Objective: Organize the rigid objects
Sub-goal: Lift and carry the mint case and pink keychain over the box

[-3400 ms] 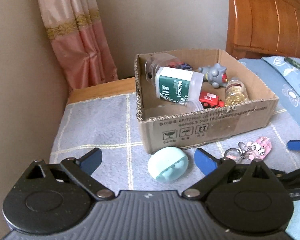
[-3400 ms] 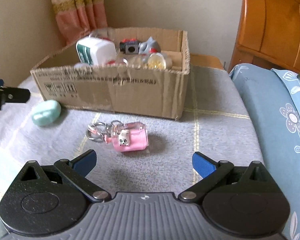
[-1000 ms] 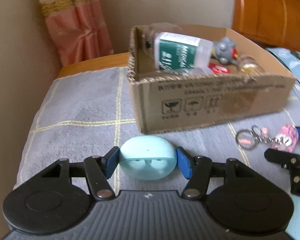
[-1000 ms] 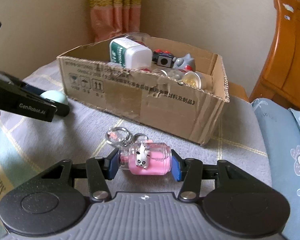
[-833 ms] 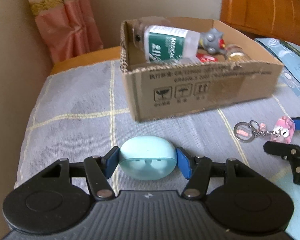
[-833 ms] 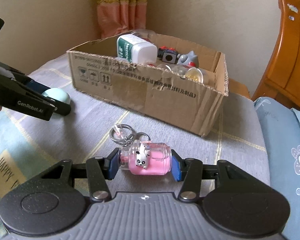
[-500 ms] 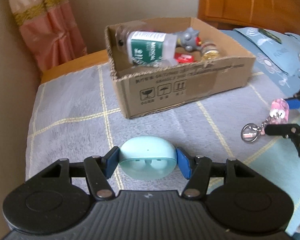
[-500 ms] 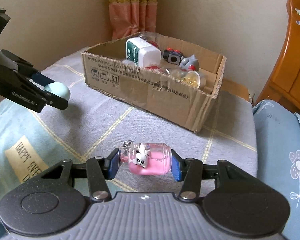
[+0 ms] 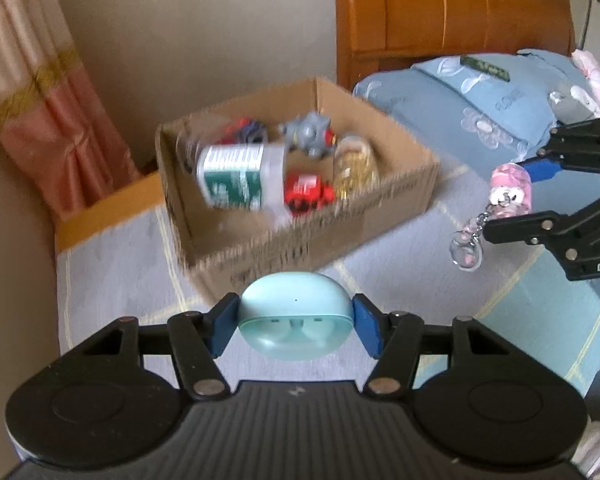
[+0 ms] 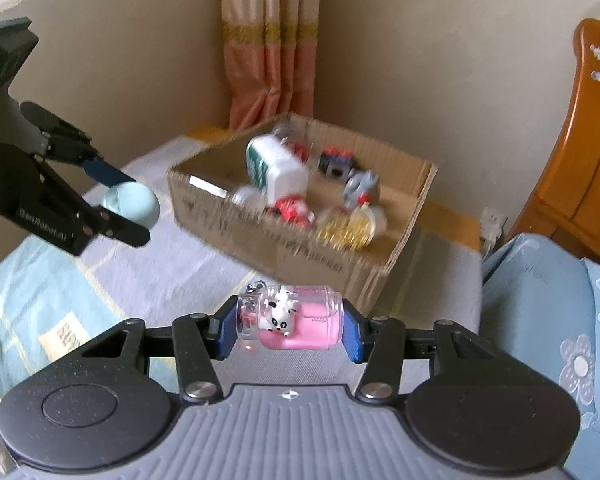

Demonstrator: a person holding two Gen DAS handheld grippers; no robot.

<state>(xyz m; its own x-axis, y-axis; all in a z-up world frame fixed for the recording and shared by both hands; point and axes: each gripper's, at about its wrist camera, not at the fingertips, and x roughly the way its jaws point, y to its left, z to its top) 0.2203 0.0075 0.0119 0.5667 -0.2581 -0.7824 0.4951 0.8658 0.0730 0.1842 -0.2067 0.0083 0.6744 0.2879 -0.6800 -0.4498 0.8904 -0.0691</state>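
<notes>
The left gripper is closed tight on a light blue earbud case, with a blue pad pressing each end. The case is up in the air, off the gray checked cloth. Just past the case, ahead of the gripper, sits an open cardboard box. Inside the box lie a green and white bottle, a gray spiky toy, a red toy and a clear jar of gold beads. The box looks blurry. The right gripper is closed on a little pink jar keychain with a tiny panda on it, lying sideways between the blue pads. It is also held up off the cloth. In the left wrist view this pink keychain sits far to the right of the left gripper, with its ring hanging down. The box is ahead of the right gripper too, a bit higher in its view. A blue flowered pillow lies to the right of the box, and a pink curtain hangs at the far left.
</notes>
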